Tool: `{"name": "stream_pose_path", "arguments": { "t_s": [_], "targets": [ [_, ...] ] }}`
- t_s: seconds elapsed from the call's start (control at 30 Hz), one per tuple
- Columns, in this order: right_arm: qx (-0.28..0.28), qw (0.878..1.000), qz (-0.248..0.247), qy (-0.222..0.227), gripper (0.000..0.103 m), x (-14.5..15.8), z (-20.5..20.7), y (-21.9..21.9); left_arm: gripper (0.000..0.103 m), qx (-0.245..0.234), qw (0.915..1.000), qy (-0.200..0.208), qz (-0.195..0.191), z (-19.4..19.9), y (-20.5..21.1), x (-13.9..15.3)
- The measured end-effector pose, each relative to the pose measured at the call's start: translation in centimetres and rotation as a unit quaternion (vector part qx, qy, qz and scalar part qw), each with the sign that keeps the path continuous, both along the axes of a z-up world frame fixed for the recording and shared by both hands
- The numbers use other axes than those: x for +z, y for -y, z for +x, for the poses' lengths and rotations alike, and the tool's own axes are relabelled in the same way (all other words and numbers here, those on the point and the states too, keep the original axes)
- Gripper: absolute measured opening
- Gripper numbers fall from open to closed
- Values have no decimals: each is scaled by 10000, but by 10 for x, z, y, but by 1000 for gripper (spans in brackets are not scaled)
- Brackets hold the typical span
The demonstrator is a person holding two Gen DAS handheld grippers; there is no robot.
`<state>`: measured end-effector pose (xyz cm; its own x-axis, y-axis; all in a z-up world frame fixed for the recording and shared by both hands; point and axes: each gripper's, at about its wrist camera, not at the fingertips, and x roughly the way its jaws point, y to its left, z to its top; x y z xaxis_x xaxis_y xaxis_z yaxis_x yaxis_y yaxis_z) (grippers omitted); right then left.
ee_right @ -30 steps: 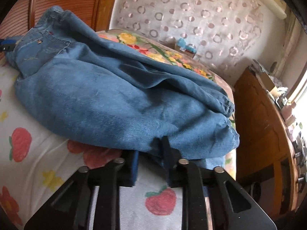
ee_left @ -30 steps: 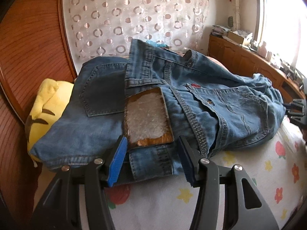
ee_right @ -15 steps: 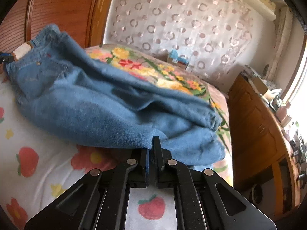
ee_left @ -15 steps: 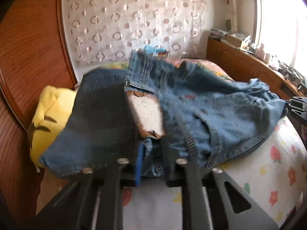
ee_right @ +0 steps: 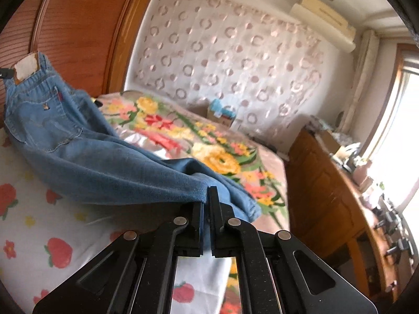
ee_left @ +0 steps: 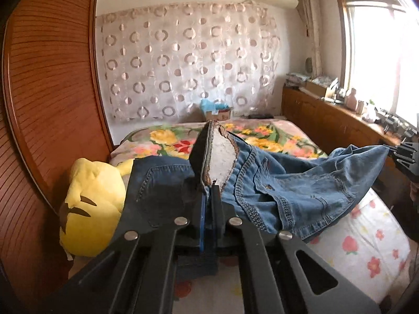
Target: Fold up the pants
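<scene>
Under both grippers lies the bed with its strawberry sheet. Above it the blue pants hang stretched between the two grippers. Just left of the left gripper sits a yellow plush toy. The left gripper is pinched tight on the waistband by the white patch. The right gripper is pinched tight on a pant leg edge.

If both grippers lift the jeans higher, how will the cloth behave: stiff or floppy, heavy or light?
The jeans will probably sag: they already droop between the left gripper and the right gripper. The thick denim seams suggest some weight. The waistband patch stands up, so it seems stiffer.
</scene>
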<state>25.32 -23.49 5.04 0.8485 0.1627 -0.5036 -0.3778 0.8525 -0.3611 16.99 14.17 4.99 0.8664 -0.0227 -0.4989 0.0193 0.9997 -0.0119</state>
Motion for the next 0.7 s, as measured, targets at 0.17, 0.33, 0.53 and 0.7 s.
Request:
{"name": "stream_pose_path", "arguments": {
  "t_s": [0.17, 0.33, 0.53, 0.7],
  "targets": [
    [36, 9999, 84, 142, 0, 25, -46, 15, 1, -22, 9996, 274, -38, -36, -2, 19],
    [165, 9997, 153, 42, 0, 26, -112, 25, 1, -47, 9993, 344, -133, -87, -9, 22],
    [324, 9986, 260, -326, 0, -2, -170, 24, 1, 1, 9996, -15, -273, -140, -21, -12],
    [320, 9942, 483, -904, 1, -46, -186, 23, 4, 18, 9971, -641, -404, -155, -21, -66]
  ]
}}
